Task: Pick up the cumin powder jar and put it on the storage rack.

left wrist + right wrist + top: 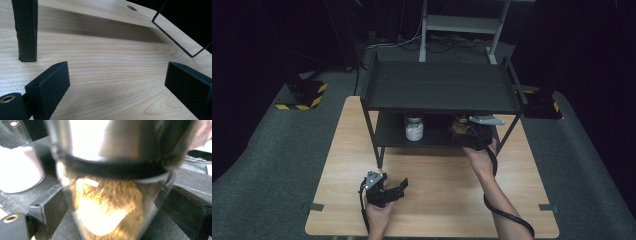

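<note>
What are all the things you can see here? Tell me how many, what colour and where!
Table: one, light wood, centre of the floor.
Shelf rack: one, black, two levels, at the table's far edge.
White-filled jar: one, clear glass, lower shelf, left of the other jar.
Brown-filled jar: one, clear glass with a dark band, lower shelf, between the right gripper's jaws.
Left gripper: one, black, open, low over the near table.
Right gripper: one, black, open around the brown-filled jar.
Hands: two, at the near edge.
</note>
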Available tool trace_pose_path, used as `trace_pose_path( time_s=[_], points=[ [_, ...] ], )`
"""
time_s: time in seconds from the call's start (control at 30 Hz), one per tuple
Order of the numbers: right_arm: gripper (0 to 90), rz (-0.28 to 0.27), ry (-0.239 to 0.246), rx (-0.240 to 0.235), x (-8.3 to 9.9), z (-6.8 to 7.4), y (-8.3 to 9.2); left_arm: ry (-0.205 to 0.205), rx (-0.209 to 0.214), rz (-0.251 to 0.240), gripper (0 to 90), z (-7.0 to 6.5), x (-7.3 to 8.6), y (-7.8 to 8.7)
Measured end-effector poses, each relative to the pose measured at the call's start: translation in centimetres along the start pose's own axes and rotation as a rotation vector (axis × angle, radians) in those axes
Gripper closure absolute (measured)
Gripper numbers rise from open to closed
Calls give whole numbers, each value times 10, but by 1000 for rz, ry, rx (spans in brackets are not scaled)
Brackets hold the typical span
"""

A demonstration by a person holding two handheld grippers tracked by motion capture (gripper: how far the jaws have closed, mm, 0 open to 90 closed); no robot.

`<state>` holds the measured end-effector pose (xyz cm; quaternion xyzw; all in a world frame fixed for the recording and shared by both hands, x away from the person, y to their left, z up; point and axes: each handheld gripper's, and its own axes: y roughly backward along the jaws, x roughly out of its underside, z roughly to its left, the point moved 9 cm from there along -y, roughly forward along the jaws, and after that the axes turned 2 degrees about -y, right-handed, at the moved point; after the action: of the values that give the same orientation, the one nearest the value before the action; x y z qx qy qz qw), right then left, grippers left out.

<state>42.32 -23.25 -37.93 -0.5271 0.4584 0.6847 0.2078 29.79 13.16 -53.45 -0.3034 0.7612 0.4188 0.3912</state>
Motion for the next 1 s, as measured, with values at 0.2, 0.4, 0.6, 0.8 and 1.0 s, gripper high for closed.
trace_pose_path(
  time_s=[0.2, 0.4, 0.6, 0.8, 1.0],
  points=[
    [76, -13, 30, -4, 8, 0, 10, -1, 0, 1, 62, 0, 0, 0],
    [78, -21, 60, -13, 21, 0, 23, 0, 0, 3, 62, 0, 0, 0],
    [79, -30, 73, -26, 30, 0, 33, 0, -1, 6, 62, 0, 0, -1],
    [78, -43, 95, -29, 41, 1, 45, -2, -2, 11, 62, -1, -1, -1],
    [78, -55, 95, -42, 55, 1, 59, -3, -3, 12, 62, -1, -1, -1]
  ],
)
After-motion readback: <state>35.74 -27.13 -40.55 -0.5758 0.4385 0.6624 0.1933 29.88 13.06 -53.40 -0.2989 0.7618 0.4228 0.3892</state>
